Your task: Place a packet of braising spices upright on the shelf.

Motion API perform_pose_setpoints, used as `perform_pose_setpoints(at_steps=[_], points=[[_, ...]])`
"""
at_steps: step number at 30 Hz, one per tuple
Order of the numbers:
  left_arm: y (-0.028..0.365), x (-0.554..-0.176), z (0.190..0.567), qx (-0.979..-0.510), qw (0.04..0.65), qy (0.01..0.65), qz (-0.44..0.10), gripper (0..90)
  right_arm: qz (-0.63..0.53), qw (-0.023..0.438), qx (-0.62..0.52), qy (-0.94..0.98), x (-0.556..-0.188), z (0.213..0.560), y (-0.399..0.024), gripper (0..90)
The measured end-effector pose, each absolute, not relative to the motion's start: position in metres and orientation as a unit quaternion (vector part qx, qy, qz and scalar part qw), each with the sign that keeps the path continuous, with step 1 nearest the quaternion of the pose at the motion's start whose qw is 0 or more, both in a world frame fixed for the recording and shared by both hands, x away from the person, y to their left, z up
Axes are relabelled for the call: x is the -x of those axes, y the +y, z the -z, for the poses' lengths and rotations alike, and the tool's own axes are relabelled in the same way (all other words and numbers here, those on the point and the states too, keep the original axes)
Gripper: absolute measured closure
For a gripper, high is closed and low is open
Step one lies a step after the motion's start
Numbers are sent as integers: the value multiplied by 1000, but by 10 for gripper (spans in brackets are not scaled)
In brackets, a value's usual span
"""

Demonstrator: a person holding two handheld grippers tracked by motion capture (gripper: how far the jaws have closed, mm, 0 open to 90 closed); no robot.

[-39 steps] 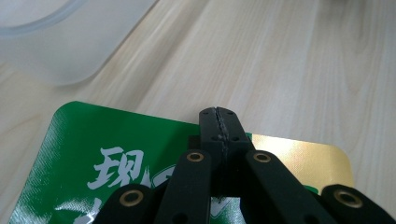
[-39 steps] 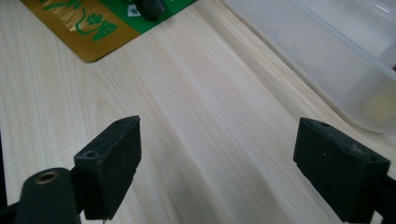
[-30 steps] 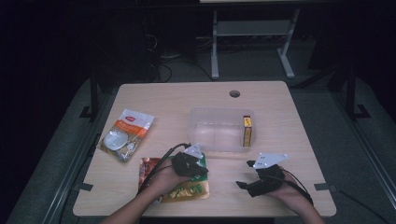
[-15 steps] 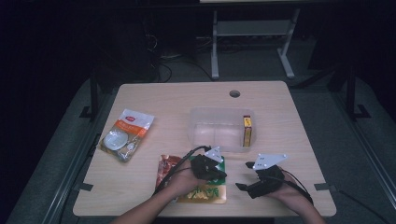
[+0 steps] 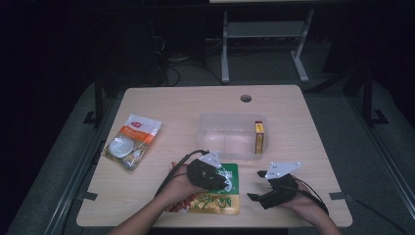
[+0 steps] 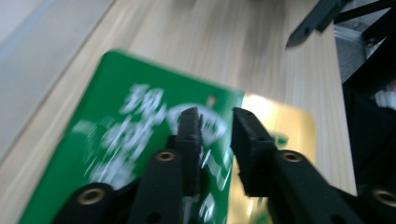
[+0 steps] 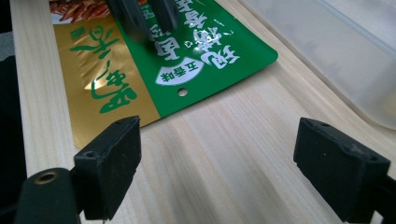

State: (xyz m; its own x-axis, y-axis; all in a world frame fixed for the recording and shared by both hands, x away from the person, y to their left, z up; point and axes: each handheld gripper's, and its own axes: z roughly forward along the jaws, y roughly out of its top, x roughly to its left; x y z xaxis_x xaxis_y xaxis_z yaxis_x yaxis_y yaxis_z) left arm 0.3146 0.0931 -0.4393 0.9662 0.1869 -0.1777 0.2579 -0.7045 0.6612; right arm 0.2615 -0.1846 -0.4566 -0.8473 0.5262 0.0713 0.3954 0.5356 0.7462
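The left tool (image 6: 212,123) has just been opening; its jaws stand a little apart, nothing held. The green snack bag (image 5: 215,191) lies flat on the counter (image 5: 293,122) right under it, not yet in the clear box (image 5: 227,134) beyond. The right tool (image 7: 217,163) waits wide open.

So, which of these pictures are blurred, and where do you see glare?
Left gripper view: motion blur smears the green and gold packet and the table; the jaws stay sharper. Right gripper view: sharp, with small glare on the packet's foil. High view: table lit evenly, surroundings very dark, packet print too small to read.
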Motion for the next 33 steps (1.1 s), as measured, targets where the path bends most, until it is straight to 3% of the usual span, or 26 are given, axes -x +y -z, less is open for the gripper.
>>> perform_pose_setpoints(at_steps=[4, 7, 12, 17, 25, 33], points=[[122, -316, 434, -921, 366, 127, 35, 570, -402, 82, -265, 872, -261, 457, -184, 146], [144, -317, 434, -918, 374, 128, 19, 416, -400, 80, -266, 873, -262, 457, -184, 146], [180, -330, 437, -913, 388, 129, -5, 291, -400, 79, -261, 875, -262, 458, -182, 146], [188, -343, 445, -910, 394, 129, 4, 187, -400, 77, -261, 875, -263, 459, -181, 146], [182, -350, 463, -927, 356, 119, 10, 135, -398, 75, -260, 877, -263, 460, -181, 146], [183, -356, 469, -921, 367, 127, 17, 122, -397, 72, -260, 877, -263, 460, -180, 146]])
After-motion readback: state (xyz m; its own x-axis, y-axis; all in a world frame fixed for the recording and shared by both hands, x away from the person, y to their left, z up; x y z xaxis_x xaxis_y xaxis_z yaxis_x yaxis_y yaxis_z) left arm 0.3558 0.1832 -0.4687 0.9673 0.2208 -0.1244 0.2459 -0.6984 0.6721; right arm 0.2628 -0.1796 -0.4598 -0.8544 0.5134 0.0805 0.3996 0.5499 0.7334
